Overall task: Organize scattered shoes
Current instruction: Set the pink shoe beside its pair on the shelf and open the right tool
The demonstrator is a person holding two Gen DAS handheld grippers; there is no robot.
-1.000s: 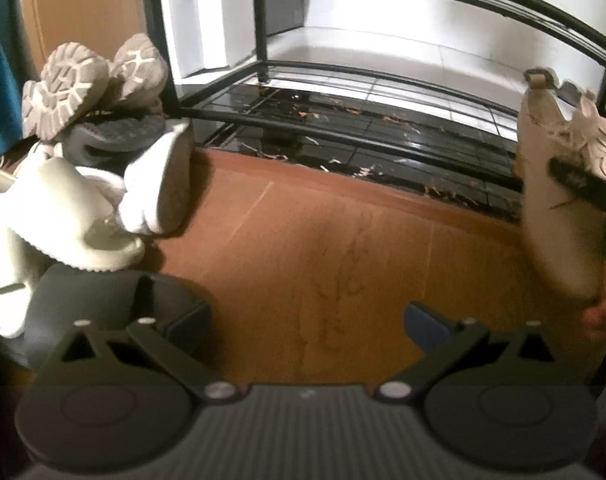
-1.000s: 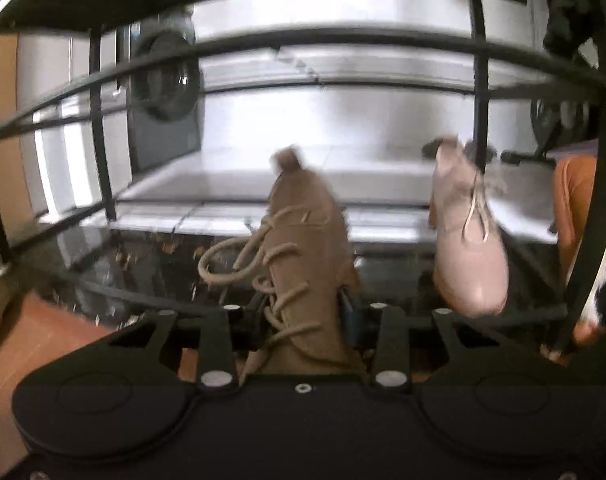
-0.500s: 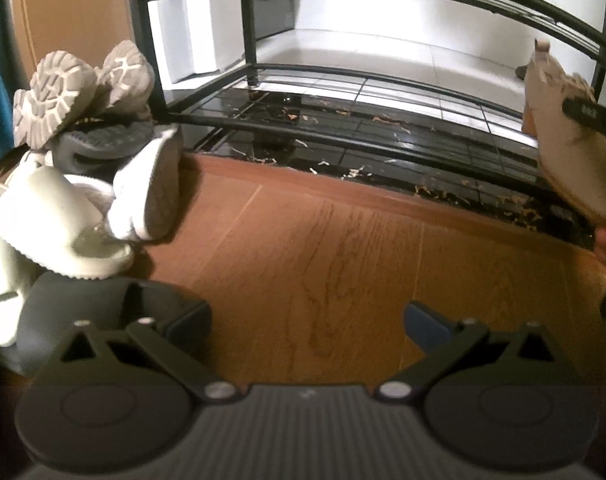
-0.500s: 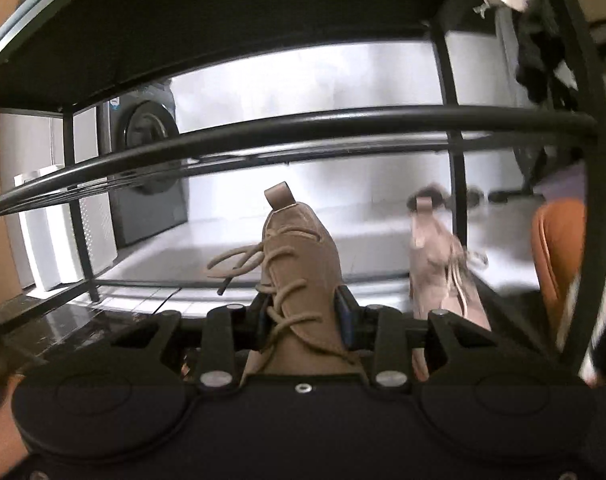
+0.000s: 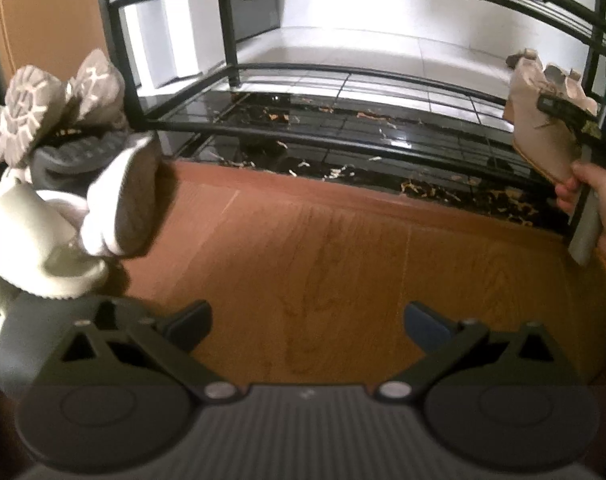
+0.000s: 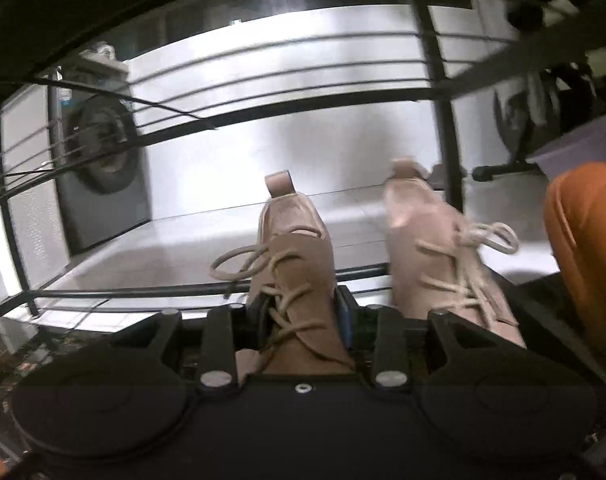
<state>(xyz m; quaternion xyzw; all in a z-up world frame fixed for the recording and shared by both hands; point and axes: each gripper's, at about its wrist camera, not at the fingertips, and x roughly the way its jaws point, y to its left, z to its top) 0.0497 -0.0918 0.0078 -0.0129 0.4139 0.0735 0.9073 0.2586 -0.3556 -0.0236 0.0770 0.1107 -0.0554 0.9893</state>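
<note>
My right gripper [image 6: 303,312] is shut on a tan suede lace-up shoe [image 6: 295,264], held inside the black wire shoe rack [image 6: 263,108] with its heel tab pointing away. A matching tan shoe [image 6: 435,240] stands just to its right on the shelf. In the left wrist view the same held shoe [image 5: 539,136] hangs at the far right over the rack's lower shelf [image 5: 343,120], with a hand [image 5: 599,208] on the gripper handle. My left gripper [image 5: 307,320] is open and empty above the wooden floor [image 5: 303,240]. A pile of scattered shoes [image 5: 63,184] lies at the left.
The pile holds white slides [image 5: 35,236], a white sneaker [image 5: 123,200], grey-soled sneakers [image 5: 55,100] and a dark slide [image 5: 55,320]. An orange object [image 6: 583,248] sits right of the rack. A grey appliance [image 6: 99,168] stands behind the rack.
The right gripper has carried the tan shoe deeper into the rack, up beside its mate. The left gripper has drifted slightly, so the shoe pile sits a bit further right in its view.
</note>
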